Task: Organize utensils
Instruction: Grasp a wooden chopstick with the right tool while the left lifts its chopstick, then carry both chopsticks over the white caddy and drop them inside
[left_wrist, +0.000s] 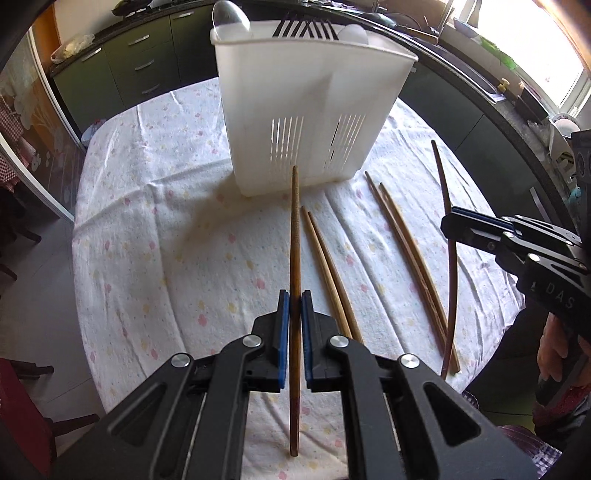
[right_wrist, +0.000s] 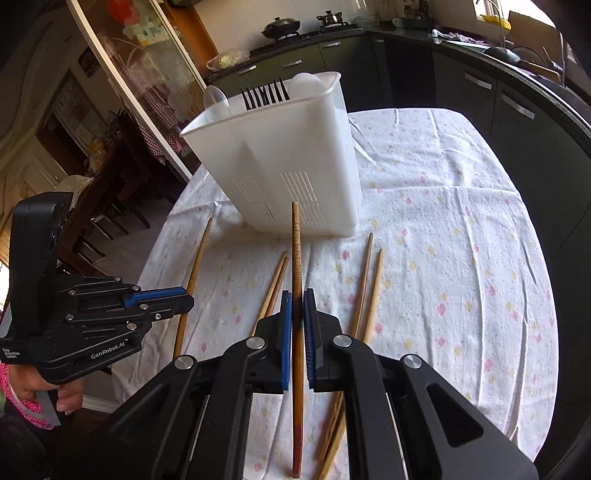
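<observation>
My left gripper (left_wrist: 294, 306) is shut on a brown chopstick (left_wrist: 294, 240) that points toward the white utensil holder (left_wrist: 306, 110). Black forks (left_wrist: 306, 27) and pale spoons stand in the holder. My right gripper (right_wrist: 297, 306) is shut on a darker chopstick (right_wrist: 296, 258), which also aims at the holder (right_wrist: 277, 158). Each gripper shows in the other's view, the right gripper (left_wrist: 448, 223) on its dark chopstick (left_wrist: 453, 280) and the left gripper (right_wrist: 188, 301) on its chopstick (right_wrist: 197, 251). Two chopstick pairs (left_wrist: 328, 269) (left_wrist: 406, 258) lie on the cloth between them.
The round table wears a white flowered cloth (left_wrist: 166, 240) whose edge drops off close on every side. Dark kitchen cabinets (left_wrist: 147, 66) and a counter curve behind the holder. Wooden chairs (right_wrist: 107, 221) stand off the table's left side. A person's hand (right_wrist: 55, 398) grips the left tool.
</observation>
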